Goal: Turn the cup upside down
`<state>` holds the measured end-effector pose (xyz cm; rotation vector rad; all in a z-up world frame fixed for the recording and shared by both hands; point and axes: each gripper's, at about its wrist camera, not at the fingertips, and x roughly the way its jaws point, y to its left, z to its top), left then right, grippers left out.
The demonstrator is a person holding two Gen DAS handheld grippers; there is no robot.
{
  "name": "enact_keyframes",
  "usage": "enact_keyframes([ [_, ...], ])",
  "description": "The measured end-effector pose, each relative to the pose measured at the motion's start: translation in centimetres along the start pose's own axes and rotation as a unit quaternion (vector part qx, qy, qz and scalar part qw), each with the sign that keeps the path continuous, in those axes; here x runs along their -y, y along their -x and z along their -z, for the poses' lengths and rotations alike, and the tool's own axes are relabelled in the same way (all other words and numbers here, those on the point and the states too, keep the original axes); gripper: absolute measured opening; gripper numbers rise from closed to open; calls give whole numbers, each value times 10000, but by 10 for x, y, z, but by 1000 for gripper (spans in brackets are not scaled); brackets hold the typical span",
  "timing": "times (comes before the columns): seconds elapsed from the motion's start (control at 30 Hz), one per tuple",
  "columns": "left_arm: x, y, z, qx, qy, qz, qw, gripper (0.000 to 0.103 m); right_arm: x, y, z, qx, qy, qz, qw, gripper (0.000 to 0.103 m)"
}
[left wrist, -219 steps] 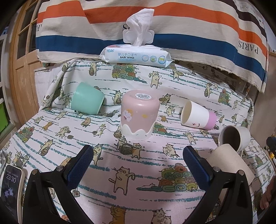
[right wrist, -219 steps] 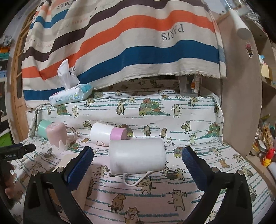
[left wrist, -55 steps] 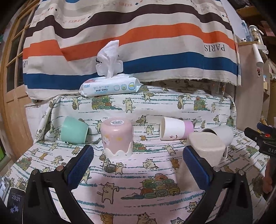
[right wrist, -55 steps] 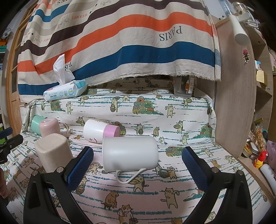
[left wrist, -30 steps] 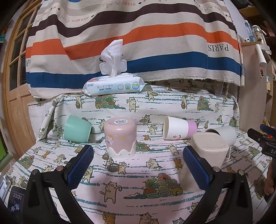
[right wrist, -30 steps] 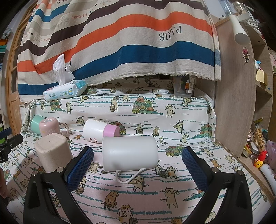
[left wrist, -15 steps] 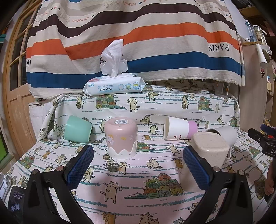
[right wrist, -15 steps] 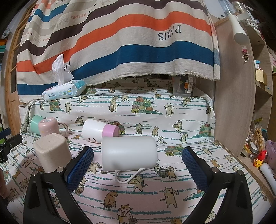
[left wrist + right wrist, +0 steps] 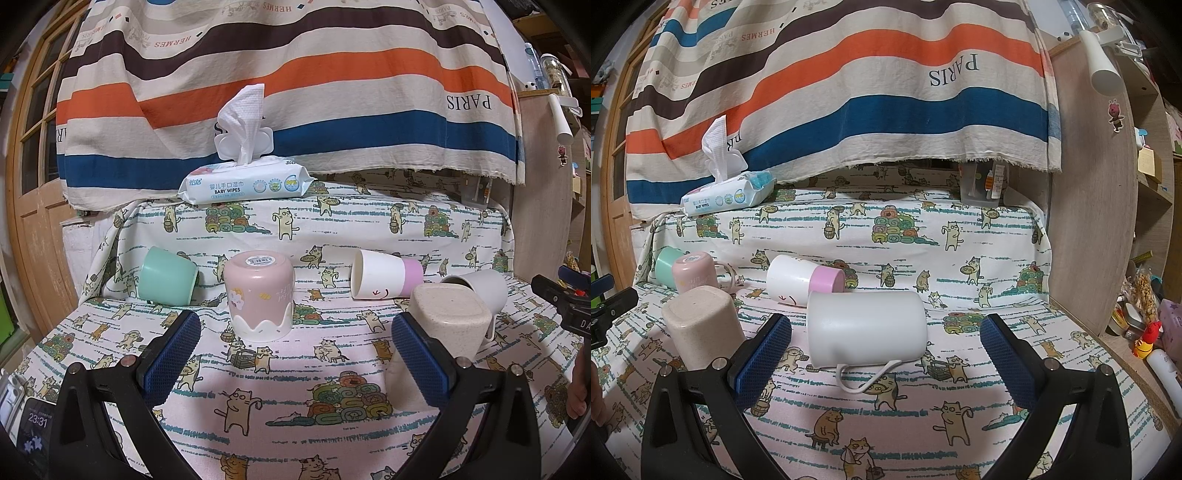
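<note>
A white mug [image 9: 866,328] lies on its side on the cat-print cloth, handle toward me, between the open jaws of my right gripper [image 9: 884,352]; it also shows in the left wrist view [image 9: 480,288]. A beige cup [image 9: 701,328] stands upside down to its left, also in the left wrist view [image 9: 448,317]. A pink cup [image 9: 260,295] stands upside down ahead of my open, empty left gripper [image 9: 295,356]. A mint cup [image 9: 168,277] and a white-and-pink cup [image 9: 384,278] lie on their sides.
A baby wipes pack [image 9: 245,182] sits on the raised ledge under a striped cloth [image 9: 288,85]. A phone [image 9: 35,424] lies at the near left. A wooden door [image 9: 33,184] is left; a wooden panel [image 9: 1089,203] and cluttered shelves are right.
Both grippers stay open and almost still over the last second. Since 7.3 s ago the beige cup has been stood upside down and the left gripper has pulled back.
</note>
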<state>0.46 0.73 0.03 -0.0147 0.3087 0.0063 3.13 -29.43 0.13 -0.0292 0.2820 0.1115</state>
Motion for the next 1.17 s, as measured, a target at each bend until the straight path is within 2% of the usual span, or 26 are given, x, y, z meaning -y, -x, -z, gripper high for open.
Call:
enact_keyframes([
  [1.17, -4, 0, 1, -9, 6, -1, 10000, 103, 0, 0, 0, -8, 5, 1, 10000, 103],
])
